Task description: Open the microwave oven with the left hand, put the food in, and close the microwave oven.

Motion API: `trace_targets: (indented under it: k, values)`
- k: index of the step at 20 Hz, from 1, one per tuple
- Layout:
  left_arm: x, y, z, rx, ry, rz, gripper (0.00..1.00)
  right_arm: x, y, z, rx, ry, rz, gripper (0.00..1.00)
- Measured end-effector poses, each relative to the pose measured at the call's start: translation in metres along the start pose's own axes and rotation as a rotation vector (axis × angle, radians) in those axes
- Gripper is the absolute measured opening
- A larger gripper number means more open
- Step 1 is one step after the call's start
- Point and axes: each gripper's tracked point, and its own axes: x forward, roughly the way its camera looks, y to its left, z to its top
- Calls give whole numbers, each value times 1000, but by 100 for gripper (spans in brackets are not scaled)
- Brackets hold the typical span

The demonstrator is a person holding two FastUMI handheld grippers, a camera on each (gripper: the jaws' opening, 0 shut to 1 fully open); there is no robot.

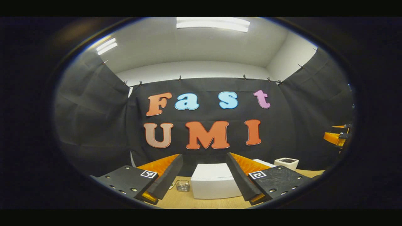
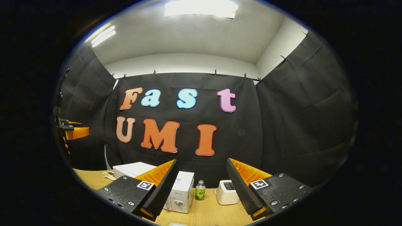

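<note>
The white microwave oven [image 1: 213,185] stands on the wooden table [image 1: 201,202], straight ahead between the fingers of my left gripper [image 1: 204,157], which is open and holds nothing. A small clear container [image 1: 182,185] sits just left of the oven. In the right gripper view the microwave [image 2: 183,188] shows its front with a round dial, door shut, partly hidden behind one finger. My right gripper [image 2: 201,161] is open and empty, well back from the table. The left gripper [image 2: 73,131] appears at that view's far left, and the right gripper [image 1: 337,136] at the left gripper view's right edge.
A green-labelled bottle [image 2: 200,190] and a small white toaster-like appliance [image 2: 226,191] stand right of the microwave; the appliance [image 1: 286,163] is also in the left gripper view. A small flat object [image 2: 109,174] lies left of the oven. Black cloth walls enclose the booth.
</note>
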Motion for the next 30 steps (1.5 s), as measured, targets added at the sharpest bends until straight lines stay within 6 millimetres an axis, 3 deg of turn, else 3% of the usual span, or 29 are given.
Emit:
trace_targets:
  k: [1, 5, 8, 13, 14, 15, 22, 26, 30]
  values:
    - [1, 0, 0, -5, 11, -1, 94, 0, -1, 0, 5, 4, 1, 95]
    - [4, -7, 4, -4, 15, -11, 89, -1, -6, 3, -12, 7, -15, 95]
    - [2, -20, -10, -28, 42, -38, 94, -4, 0, -3, 1, 26, 4, 95]
    - [4, -44, -34, -82, 46, -74, 90, -12, -5, -27, -24, 43, 13, 99]
    - [4, -53, -42, -87, 50, -83, 94, -13, -6, -34, -22, 51, 16, 96]
    - [4, -61, -51, -89, 57, -90, 90, -15, -6, -43, -17, 62, 21, 95]
    - [4, -132, -117, -128, 125, -177, 90, -31, -23, -104, -18, 147, 22, 96]
    - [6, -181, -163, -158, 176, -246, 90, -44, -39, -147, -14, 224, -9, 95]
    - [18, -214, -215, -166, 253, -261, 90, -55, -48, -169, 4, 251, -15, 96]
